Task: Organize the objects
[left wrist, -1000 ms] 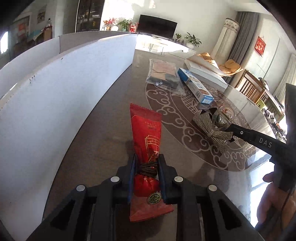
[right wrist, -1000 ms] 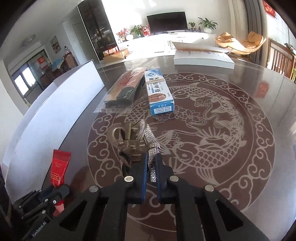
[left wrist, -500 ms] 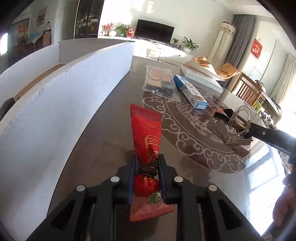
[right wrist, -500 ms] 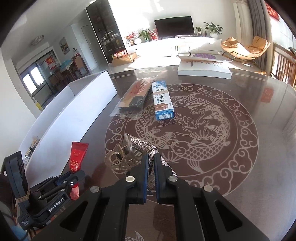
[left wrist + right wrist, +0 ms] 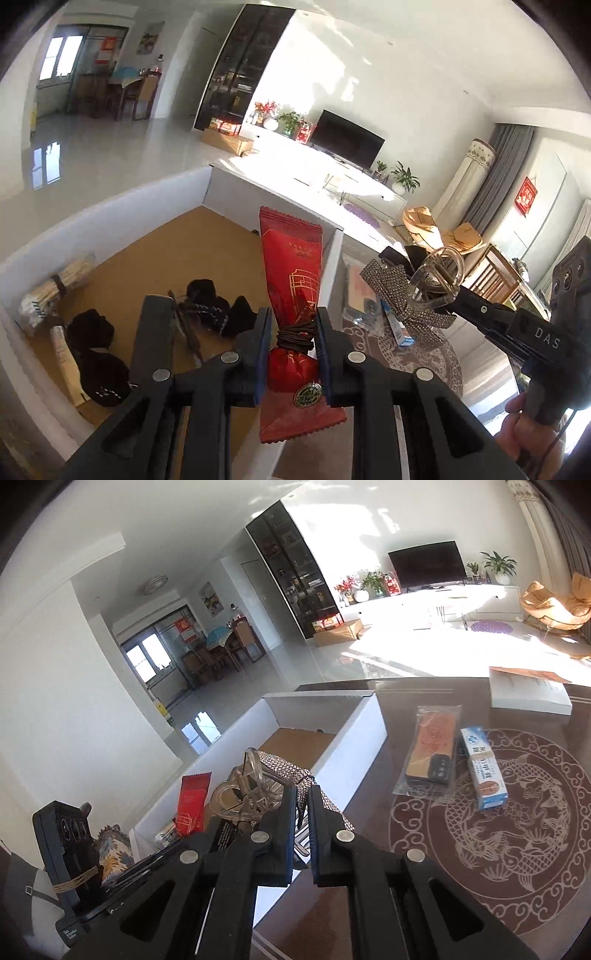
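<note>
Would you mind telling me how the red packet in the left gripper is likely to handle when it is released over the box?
The red packet is probably light: it stands upright above the pinch without sagging. Its film looks crinkly and somewhat stiff, yet it bunches where the left gripper squeezes it, so it should crush easily. Released, it would likely drop flat into the box and not roll.

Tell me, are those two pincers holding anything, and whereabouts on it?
Yes. The left gripper pinches a red packet at its tied waist, low down. The right gripper grips a rhinestone bow hair clip by the sparkly bow.
</note>
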